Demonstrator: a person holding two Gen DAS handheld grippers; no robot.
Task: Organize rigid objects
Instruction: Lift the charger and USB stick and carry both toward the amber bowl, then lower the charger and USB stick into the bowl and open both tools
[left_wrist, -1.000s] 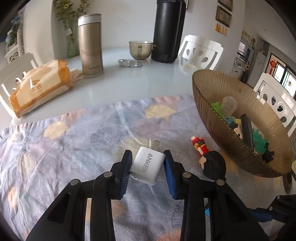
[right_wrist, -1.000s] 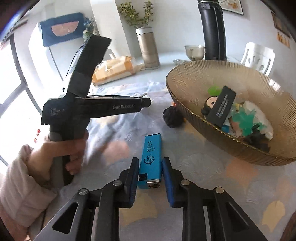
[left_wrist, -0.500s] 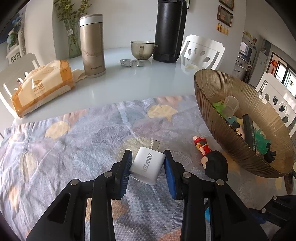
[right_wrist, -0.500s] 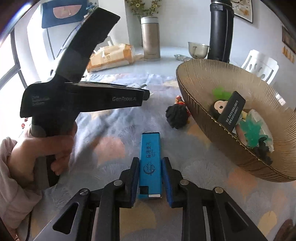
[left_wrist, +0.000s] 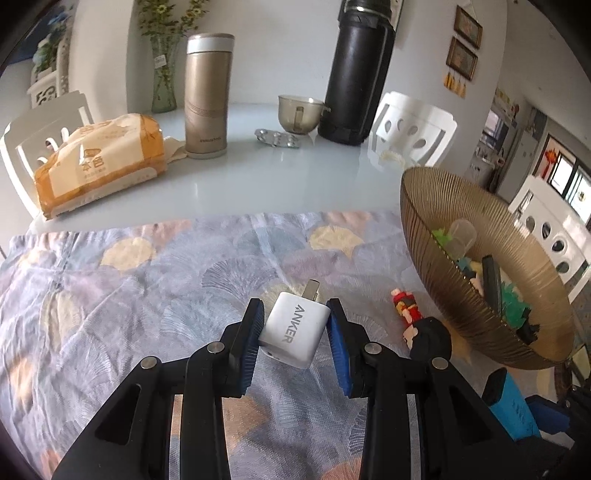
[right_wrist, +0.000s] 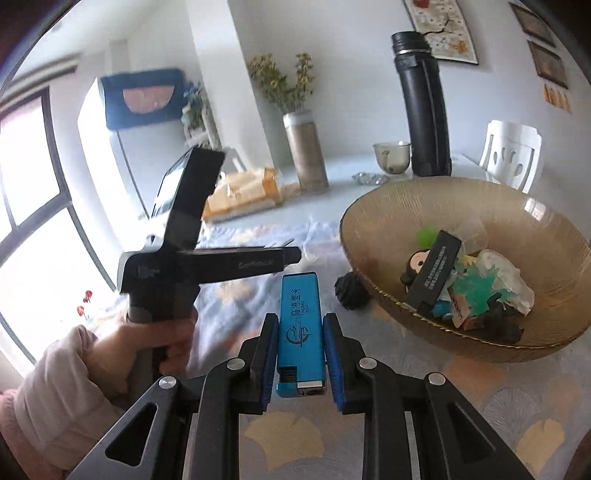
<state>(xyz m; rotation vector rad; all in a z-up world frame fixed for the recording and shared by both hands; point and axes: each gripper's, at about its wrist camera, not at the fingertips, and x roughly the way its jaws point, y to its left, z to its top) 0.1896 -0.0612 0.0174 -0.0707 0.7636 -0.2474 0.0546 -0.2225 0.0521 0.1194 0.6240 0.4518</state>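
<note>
My left gripper (left_wrist: 294, 332) is shut on a white Anker charger (left_wrist: 294, 335) and holds it above the patterned cloth (left_wrist: 129, 295). My right gripper (right_wrist: 300, 347) is shut on a blue lighter (right_wrist: 300, 325), lifted off the cloth. The amber ribbed bowl (right_wrist: 373, 236) stands to the right and holds a black box (right_wrist: 436, 269), a monkey figure, green toys and other small things. It also shows in the left wrist view (left_wrist: 443, 229). A small figure with a black head (left_wrist: 421, 328) lies on the cloth beside the bowl.
On the white table behind stand a gold flask (left_wrist: 207, 96), a black thermos (left_wrist: 354, 70), a glass cup (left_wrist: 298, 113), a foil blister pack (left_wrist: 277, 138) and a tissue pack (left_wrist: 99, 162). White chairs surround the table.
Both grippers have risen with their objects. The right gripper lifted the lighter off the cloth and tipped upward, nearer the bowl.
</note>
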